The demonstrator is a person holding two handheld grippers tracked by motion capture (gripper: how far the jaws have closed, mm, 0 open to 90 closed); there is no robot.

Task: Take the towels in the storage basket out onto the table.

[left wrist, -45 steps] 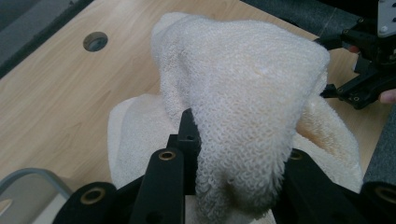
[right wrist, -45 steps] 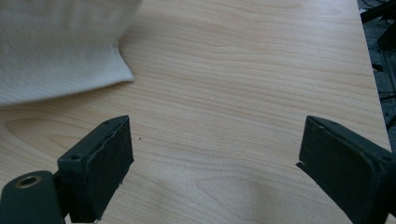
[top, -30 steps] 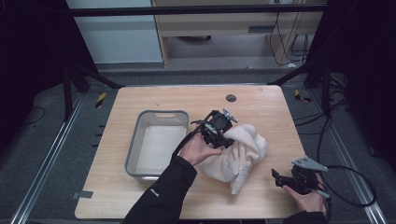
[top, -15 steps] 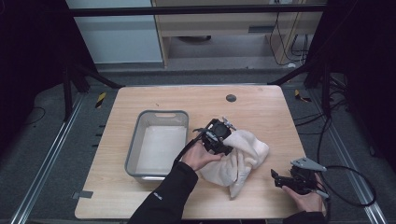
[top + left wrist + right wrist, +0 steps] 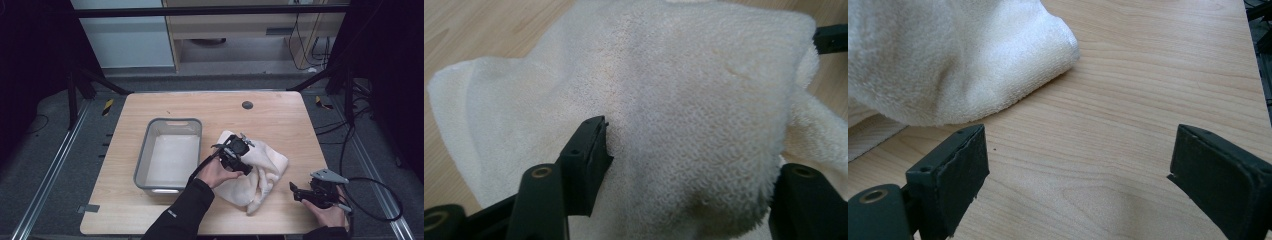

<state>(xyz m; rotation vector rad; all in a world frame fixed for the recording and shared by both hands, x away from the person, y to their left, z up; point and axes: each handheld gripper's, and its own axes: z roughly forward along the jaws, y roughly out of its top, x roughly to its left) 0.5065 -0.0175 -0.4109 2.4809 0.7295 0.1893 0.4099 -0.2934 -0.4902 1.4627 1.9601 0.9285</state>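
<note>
Both jaws of the left gripper [image 5: 239,156] have just been opening over the towel [image 5: 260,172], spread and letting it settle mid-frame on the desk [image 5: 280,120], beside the tray [image 5: 150,150].

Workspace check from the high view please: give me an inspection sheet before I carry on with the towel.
Surface: wooden table, bare wood around the items.
Job's things: cream towel crumpled right of centre; grey tub beside it, nothing seen inside.
Clutter: small dark disc near the far edge.
Grippers: left gripper on the towel, jaws just been opening, cloth between them unpinched; right gripper open over bare wood.
Cables: black cable loops off the right edge.
Surroundings: cabinets, dark floor.
</note>
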